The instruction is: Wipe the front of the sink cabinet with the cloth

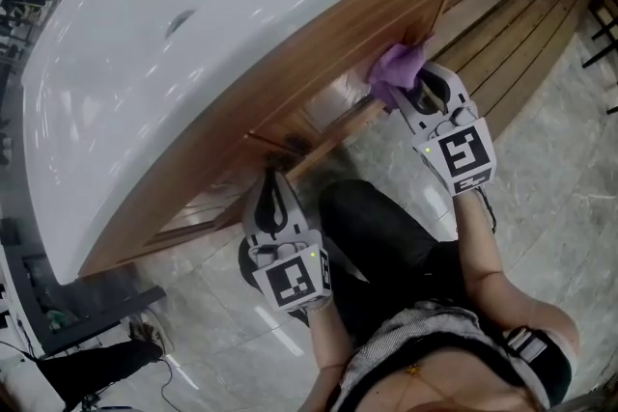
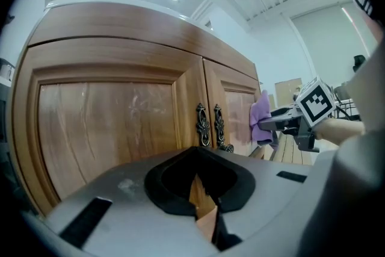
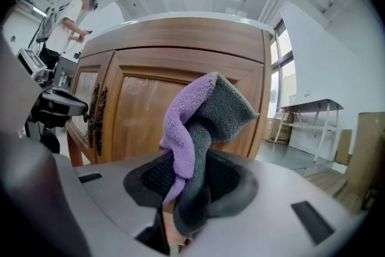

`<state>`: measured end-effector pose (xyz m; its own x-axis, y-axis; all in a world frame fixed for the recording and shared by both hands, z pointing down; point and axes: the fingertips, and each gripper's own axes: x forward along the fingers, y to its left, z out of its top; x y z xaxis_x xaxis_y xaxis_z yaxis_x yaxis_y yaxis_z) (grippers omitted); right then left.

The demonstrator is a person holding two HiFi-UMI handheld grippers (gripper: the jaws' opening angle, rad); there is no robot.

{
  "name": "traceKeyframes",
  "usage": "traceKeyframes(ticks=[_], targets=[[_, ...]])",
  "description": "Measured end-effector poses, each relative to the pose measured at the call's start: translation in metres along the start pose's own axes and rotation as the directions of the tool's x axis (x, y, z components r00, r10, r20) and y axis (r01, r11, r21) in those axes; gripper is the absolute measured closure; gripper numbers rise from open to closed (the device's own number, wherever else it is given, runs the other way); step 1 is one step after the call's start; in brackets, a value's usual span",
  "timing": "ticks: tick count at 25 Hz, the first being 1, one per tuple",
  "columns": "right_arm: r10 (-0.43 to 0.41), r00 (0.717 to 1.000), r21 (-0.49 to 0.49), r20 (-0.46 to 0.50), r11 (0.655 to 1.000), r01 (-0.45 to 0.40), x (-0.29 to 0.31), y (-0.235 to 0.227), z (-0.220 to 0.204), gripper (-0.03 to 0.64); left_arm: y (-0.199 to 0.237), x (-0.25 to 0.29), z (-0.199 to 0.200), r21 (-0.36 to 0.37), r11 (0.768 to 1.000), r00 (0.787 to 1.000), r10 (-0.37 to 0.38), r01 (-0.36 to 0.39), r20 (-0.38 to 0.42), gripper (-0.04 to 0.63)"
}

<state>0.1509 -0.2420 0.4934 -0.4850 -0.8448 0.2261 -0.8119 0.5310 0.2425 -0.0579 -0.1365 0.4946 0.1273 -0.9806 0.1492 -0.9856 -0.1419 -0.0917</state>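
Because the cloth [image 3: 195, 129] is a soft, fluffy microfibre rag, I'd judge it weighs next to nothing and will flop wherever it isn't supported. It won't slip or break, but it could bunch up or drag loose if it is rubbed hard along the wood. The sensible hold is the one it has now, a fold pinched deep between the jaws with a good wad left standing proud as the wiping pad. It is purple on one face and grey on the other, twisted so both colours show, with the free end rising above the jaws like a crumpled peak. The right gripper [image 1: 398, 95] is clamped tight on that lower fold and holds the rag up at the sink cabinet [image 1: 290, 63], on the right-hand door near its upper part. From where I stand it looks pressed to the panel, though I can't be sure of real contact. The left gripper [image 1: 273, 180] sits lower down and nearer the middle of the cabinet front, its jaws brought together with nothing between them, pointed at the wood close to the pair of ornate metal handles [image 2: 207, 124] where the two doors meet. The white basin [image 1: 193, 5] overhangs the whole front, and the person crouches on the pale tiled floor [image 1: 560, 169] just before it.
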Motion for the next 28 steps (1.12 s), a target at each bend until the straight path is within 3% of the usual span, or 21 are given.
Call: traceKeyframes(ticks=[11, 23, 28], targets=[[-0.09, 0.996, 0.035, -0.026, 0.995, 0.091, -0.003, -0.032, -0.017, 0.438, 0.001, 0.001, 0.0, -0.001, 1.0, 1.0, 0.001, -0.001, 0.0, 0.589], [-0.082, 0.996, 0.057, -0.023, 0.995, 0.083, -0.003, -0.031, -0.017, 0.439, 0.0, 0.001, 0.002, 0.0, 1.0, 1.0, -0.001, 0.001, 0.007, 0.589], [-0.024, 1.0, 0.056, 0.005, 0.998, 0.023, -0.016, -0.008, -0.01, 0.439, 0.0, 0.0, 0.002, -0.001, 1.0, 1.0, 0.002, -0.002, 0.007, 0.589]])
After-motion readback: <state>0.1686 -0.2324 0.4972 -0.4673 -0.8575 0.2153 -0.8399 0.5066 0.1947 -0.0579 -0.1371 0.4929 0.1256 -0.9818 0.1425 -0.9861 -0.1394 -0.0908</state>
